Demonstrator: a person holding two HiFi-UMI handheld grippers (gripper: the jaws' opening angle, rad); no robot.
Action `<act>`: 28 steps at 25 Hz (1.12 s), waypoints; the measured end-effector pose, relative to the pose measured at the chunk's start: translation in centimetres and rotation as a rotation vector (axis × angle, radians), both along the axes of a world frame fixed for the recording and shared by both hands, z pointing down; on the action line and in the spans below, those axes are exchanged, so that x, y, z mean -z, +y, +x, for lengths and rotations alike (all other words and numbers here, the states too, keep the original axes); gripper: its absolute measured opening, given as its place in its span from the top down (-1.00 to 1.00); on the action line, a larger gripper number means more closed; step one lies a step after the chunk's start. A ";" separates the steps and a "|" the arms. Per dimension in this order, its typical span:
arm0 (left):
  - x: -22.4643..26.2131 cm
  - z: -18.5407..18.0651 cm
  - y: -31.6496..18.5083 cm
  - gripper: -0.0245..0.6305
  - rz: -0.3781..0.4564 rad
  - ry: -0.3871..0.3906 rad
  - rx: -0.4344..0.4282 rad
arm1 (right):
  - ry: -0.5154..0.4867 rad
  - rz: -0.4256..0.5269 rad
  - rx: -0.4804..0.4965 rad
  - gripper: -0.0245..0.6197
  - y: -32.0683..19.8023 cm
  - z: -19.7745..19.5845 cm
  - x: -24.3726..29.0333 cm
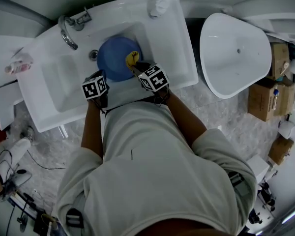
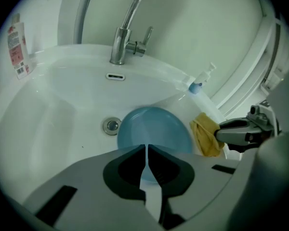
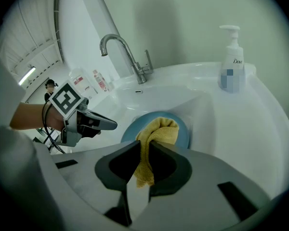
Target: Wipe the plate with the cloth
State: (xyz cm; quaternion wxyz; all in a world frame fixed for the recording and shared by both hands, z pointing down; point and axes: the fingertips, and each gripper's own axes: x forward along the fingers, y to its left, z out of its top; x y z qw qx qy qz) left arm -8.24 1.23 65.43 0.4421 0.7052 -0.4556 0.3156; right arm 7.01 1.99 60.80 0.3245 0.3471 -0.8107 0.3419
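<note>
At the plate's (image 1: pixel 113 60) 3 o'clock rim, the right hand-held gripper (image 3: pixel 143 147) pinches the cloth (image 3: pixel 159 129); the left hand-held gripper (image 2: pixel 147 150) is closed and empty. Unheld, the plate may skid when wiped.

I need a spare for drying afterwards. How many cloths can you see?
1. The yellow cloth is clamped in the right gripper, over the blue plate in the sink. Others may lie outside these views.
</note>
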 end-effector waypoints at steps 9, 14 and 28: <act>3.6 5.7 2.3 0.85 0.090 0.033 0.043 | -0.016 0.079 0.069 0.76 0.8 1.6 1.2; 4.6 6.9 3.7 0.85 0.118 -0.007 -0.006 | -0.017 0.105 0.122 0.76 1.8 1.1 1.8; 10.5 3.0 4.2 0.85 0.329 0.040 -0.046 | 0.029 0.243 0.041 0.76 3.1 -3.1 5.7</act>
